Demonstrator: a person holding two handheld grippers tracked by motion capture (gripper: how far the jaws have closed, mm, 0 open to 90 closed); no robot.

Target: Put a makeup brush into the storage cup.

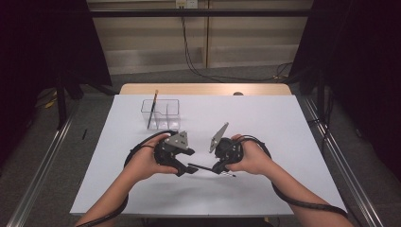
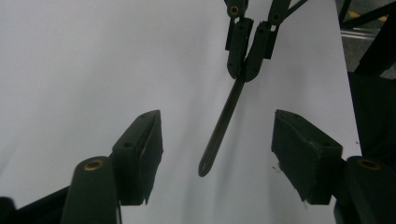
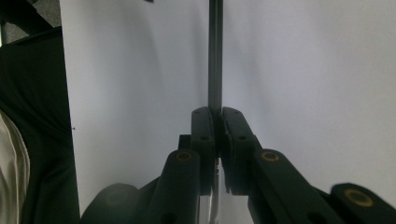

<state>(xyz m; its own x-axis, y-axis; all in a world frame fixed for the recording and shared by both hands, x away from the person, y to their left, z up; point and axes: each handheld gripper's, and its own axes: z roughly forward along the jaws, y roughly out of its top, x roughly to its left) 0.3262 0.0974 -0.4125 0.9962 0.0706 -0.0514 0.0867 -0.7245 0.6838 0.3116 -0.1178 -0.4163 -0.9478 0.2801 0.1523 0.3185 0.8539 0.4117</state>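
Note:
A thin black pen [image 1: 201,167] hangs level just above the white table [image 1: 265,123], between my two grippers. My right gripper [image 1: 218,168] is shut on one end of it; in the right gripper view the jaws [image 3: 218,114] pinch the pen [image 3: 215,56], which runs straight away from them. My left gripper [image 1: 185,169] faces it from the left. In the left gripper view the pen's free end [image 2: 224,126] reaches in between the left gripper [image 2: 219,140] jaws, which stand apart and touch neither side of it. The right gripper [image 2: 245,70] shows beyond, clamped on the pen.
A clear plastic box [image 1: 161,113] with dividers stands behind the left hand, with a pencil [image 1: 152,109] leaning upright in its left compartment. Cables loop from both grippers round the wrists. The table's front edge lies just below the forearms.

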